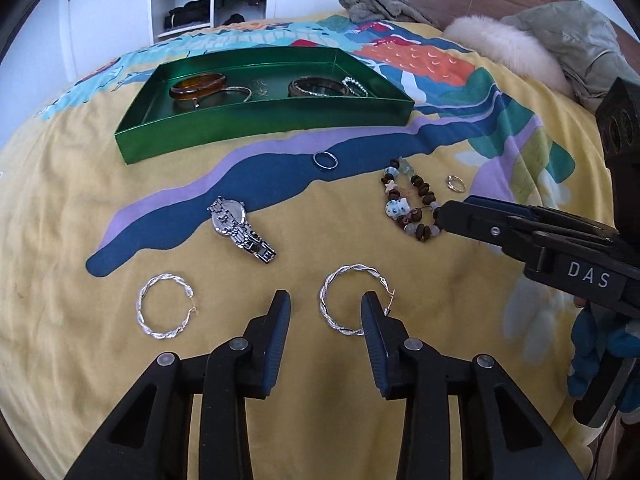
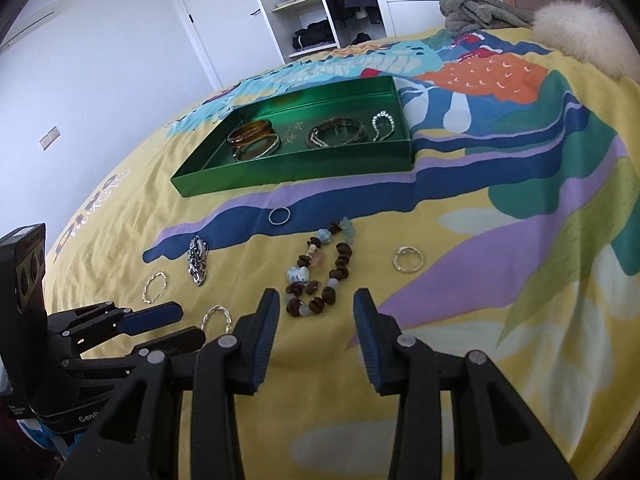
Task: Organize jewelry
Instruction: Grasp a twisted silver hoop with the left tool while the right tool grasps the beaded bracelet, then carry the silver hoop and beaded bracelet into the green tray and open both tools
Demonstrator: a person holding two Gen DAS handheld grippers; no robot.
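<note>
On the patterned bedspread my left gripper (image 1: 326,312) stands open over a twisted silver hoop earring (image 1: 340,280); its right finger (image 1: 372,320) overlaps the hoop's right side, and no pad presses it. A second hoop (image 1: 166,306) lies to the left, with a silver watch (image 1: 240,230) beyond. My right gripper (image 2: 316,308) is open, and the near end of a brown and pale beaded bracelet (image 2: 320,272) lies just ahead of its tips. Two rings (image 2: 279,215) (image 2: 407,259) lie loose. The green tray (image 2: 300,172) holds several bangles and a bead chain.
A grey garment (image 1: 380,4) and a fur-trimmed coat (image 1: 520,48) lie at the head of the bed. An open wardrobe (image 2: 320,8) and a white door stand behind. The left gripper (image 2: 176,326) shows at the lower left of the right wrist view.
</note>
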